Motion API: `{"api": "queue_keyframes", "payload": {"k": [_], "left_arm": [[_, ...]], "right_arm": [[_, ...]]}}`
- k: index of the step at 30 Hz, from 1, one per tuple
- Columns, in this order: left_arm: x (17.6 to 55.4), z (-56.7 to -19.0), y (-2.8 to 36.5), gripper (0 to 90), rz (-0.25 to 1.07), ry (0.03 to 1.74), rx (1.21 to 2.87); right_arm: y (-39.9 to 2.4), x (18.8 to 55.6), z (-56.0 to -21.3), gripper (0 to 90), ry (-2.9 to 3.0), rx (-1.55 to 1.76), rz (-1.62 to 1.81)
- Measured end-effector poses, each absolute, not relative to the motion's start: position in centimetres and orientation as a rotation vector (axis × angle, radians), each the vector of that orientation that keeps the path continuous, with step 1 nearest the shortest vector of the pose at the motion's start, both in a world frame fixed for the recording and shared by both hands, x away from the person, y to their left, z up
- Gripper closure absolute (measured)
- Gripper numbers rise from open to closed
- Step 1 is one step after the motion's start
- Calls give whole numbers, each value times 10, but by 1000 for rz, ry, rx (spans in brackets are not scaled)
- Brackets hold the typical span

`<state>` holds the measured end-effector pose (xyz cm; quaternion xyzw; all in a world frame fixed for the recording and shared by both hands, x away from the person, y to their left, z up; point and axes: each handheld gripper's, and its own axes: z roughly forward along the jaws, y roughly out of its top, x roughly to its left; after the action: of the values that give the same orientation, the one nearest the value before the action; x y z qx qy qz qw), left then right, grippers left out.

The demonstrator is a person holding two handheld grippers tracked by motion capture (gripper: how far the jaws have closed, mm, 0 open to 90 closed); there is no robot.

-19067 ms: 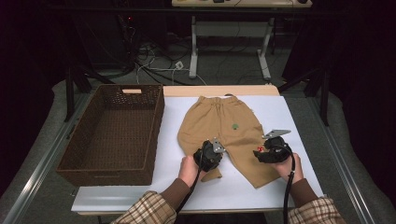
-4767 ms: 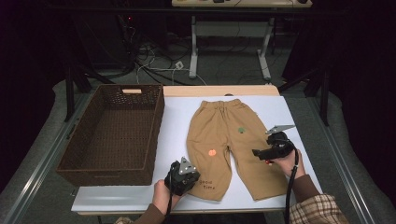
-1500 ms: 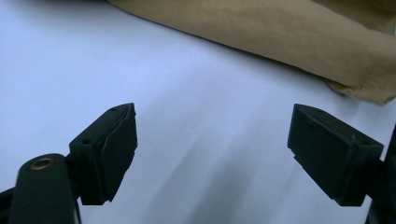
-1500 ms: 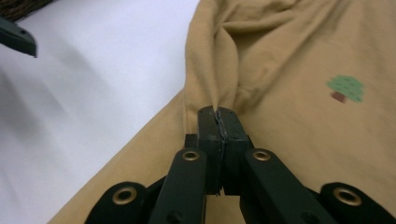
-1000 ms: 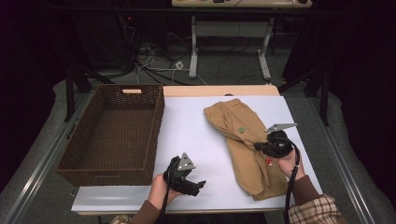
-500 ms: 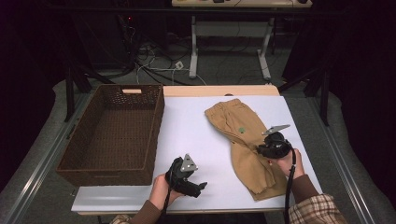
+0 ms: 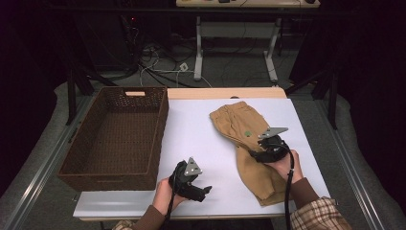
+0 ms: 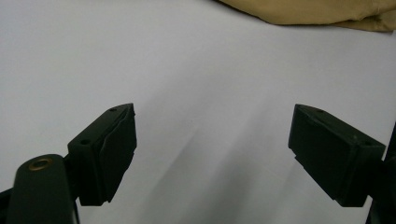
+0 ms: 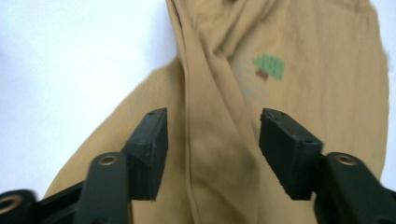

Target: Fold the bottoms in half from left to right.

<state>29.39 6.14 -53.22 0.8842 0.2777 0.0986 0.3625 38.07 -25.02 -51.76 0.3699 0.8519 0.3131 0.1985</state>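
Tan trousers point(image 7: 238, 125) lie folded lengthwise on the right half of the white board point(image 7: 201, 129), with a small green patch facing up. My right gripper point(image 7: 252, 154) hovers over their middle. Its jaws have just been opening and now stand apart on either side of a raised fold of the trousers point(image 9: 322, 51), with neither pad pressing on the cloth. My left gripper point(image 7: 206, 191) rests near the board's front edge, open over bare white surface. In the left gripper view the left gripper point(image 8: 212, 154) has nothing between its jaws, and an edge of the trousers point(image 8: 317, 11) lies far ahead.
A dark brown wicker basket point(image 7: 163, 134) stands against the left side of the board. A pale wooden strip point(image 7: 225, 93) runs along the board's far edge. Beyond the table are cables and a stand's legs point(image 7: 198, 52) on the floor.
The right gripper has opened and let go of the cloth, shifting slightly toward the front. The trousers, flat some seconds ago, lie folded in half. The left gripper has stayed put.
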Motion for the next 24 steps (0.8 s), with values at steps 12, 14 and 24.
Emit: {"api": "queue_keyframes", "payload": {"k": [12,14,24], "left_arm": [[293,-531,61,153,261,709,2280],[293,-531,61,154,259,712,2280],[294,-532,62,154,262,715,2278]], "right_arm": [[-244,387,-517,874,2304,1054,886],[-248,389,-517,875,2293,1073,890],[-274,397,-517,876,2214,1198,939]]}}
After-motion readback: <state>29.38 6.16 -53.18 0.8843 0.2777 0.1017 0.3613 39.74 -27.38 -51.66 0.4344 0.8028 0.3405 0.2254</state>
